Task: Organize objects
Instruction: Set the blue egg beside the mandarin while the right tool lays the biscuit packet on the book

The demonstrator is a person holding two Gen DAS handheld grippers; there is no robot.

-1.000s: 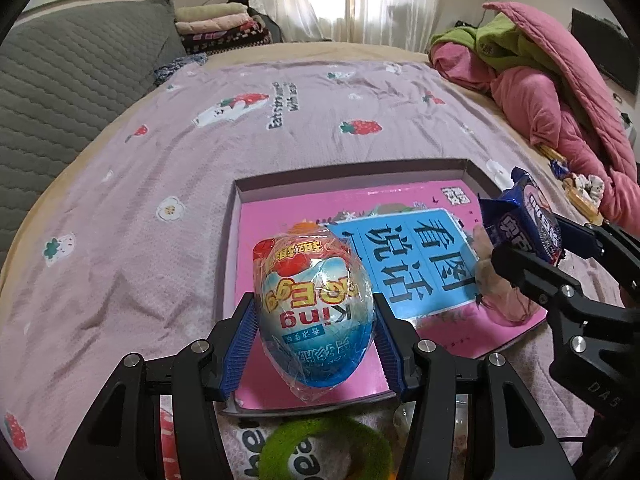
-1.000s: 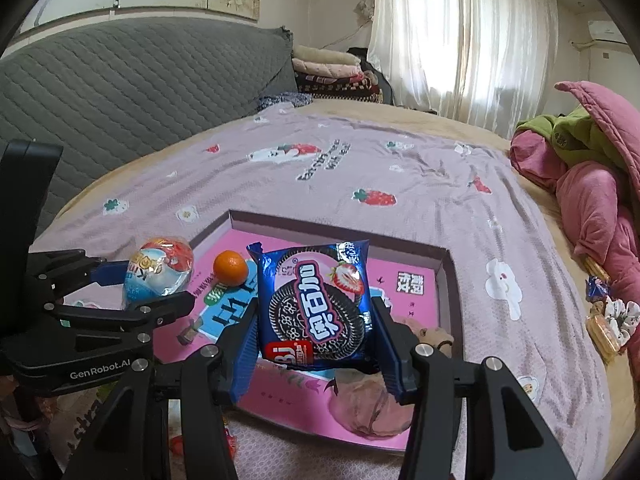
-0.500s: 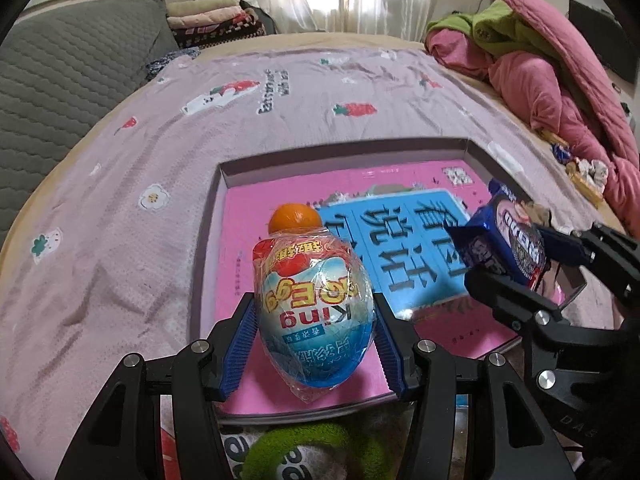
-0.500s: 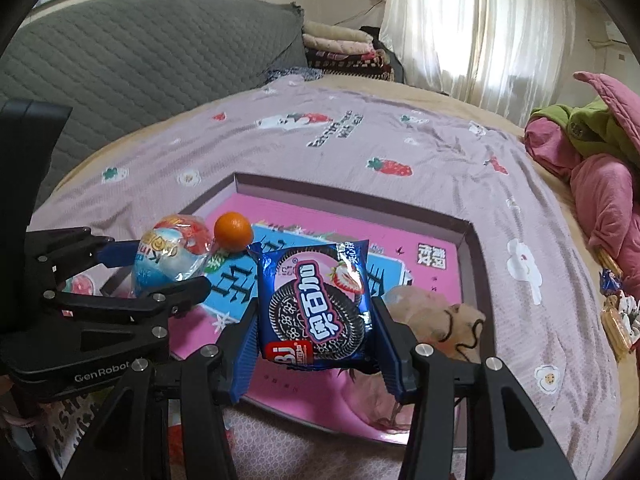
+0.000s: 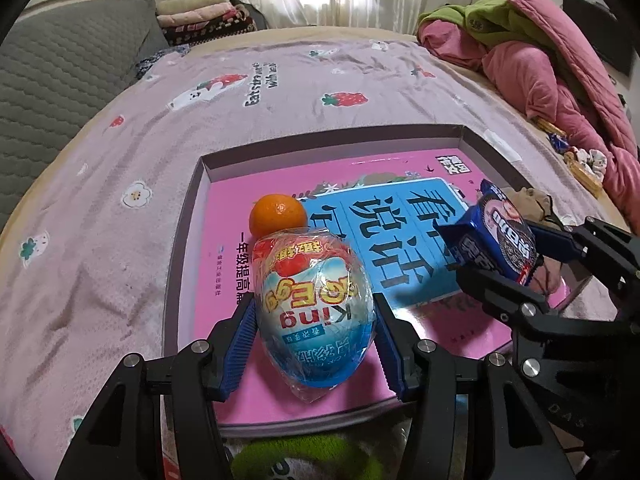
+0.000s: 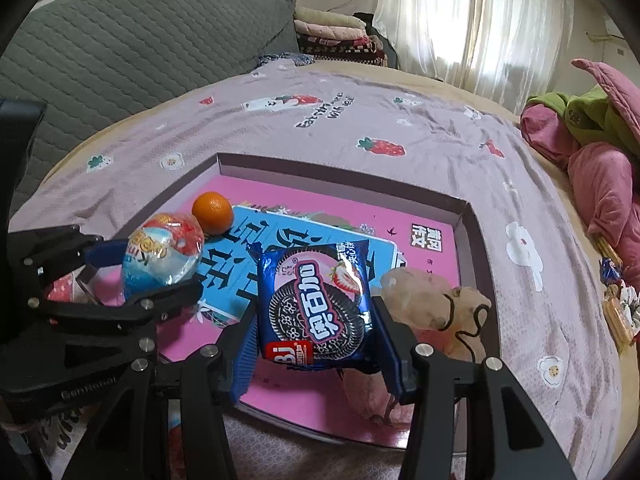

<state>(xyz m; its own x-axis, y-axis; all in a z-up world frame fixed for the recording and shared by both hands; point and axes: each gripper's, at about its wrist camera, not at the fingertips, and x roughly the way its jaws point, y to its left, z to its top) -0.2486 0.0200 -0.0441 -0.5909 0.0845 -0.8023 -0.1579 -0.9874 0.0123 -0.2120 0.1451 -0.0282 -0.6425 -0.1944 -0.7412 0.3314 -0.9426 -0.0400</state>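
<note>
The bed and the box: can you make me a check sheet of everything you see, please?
Surface: bed cover, lilac with strawberry prints.
Job's things: shallow box holding a pink book; an orange and a beige pouch with a dark cord lie in it.
Grippers: left gripper shut on the toy egg; right gripper shut on the cookie pack; both hang over the box.
Clutter: small wrappers by the bed's right edge.
Cables: nothing seen.
Surroundings: grey headboard, folded blankets, pink and green bedding, curtains.
</note>
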